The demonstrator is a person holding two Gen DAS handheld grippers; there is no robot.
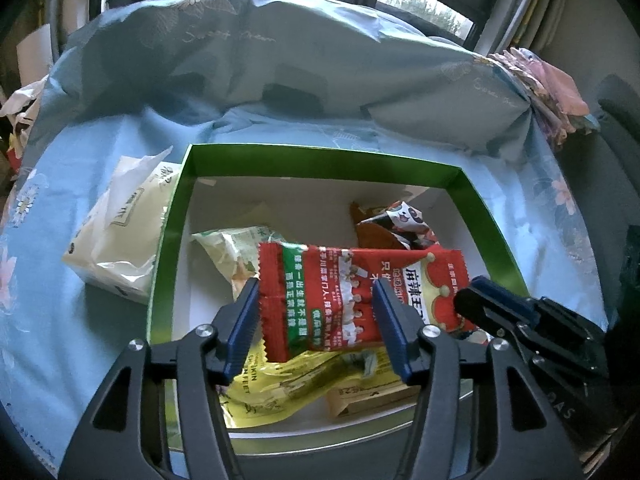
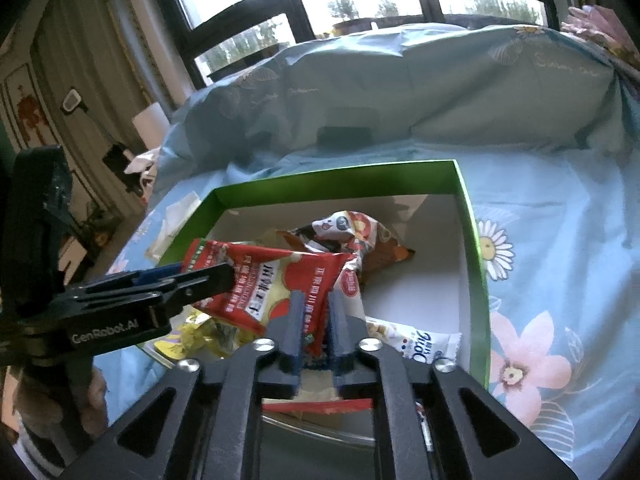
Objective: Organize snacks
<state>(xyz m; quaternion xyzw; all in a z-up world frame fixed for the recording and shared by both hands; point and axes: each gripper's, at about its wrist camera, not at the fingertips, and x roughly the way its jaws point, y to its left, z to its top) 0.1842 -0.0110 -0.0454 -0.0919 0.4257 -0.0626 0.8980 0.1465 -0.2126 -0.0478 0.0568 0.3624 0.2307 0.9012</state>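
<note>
A red snack packet (image 1: 352, 296) with Chinese print hangs over the green-walled box (image 1: 176, 216). My right gripper (image 2: 314, 332) is shut on the packet's end (image 2: 280, 280); it shows at the right of the left wrist view (image 1: 480, 300). My left gripper (image 1: 316, 320) is open, its blue pads either side of the packet's other end without closing on it; it also shows in the right wrist view (image 2: 192, 276). In the box lie a yellow bag (image 1: 288, 392), a pale green bag (image 1: 236, 248), a brown cartoon packet (image 1: 396, 224) and a white packet (image 2: 420, 344).
The box (image 2: 476, 260) sits on a light blue floral bedsheet (image 2: 560, 240). A white tissue pack (image 1: 120, 232) lies left of the box. A covered pillow ridge (image 1: 280, 60) rises behind, with windows beyond. A tan carton (image 1: 372, 400) lies at the box's near edge.
</note>
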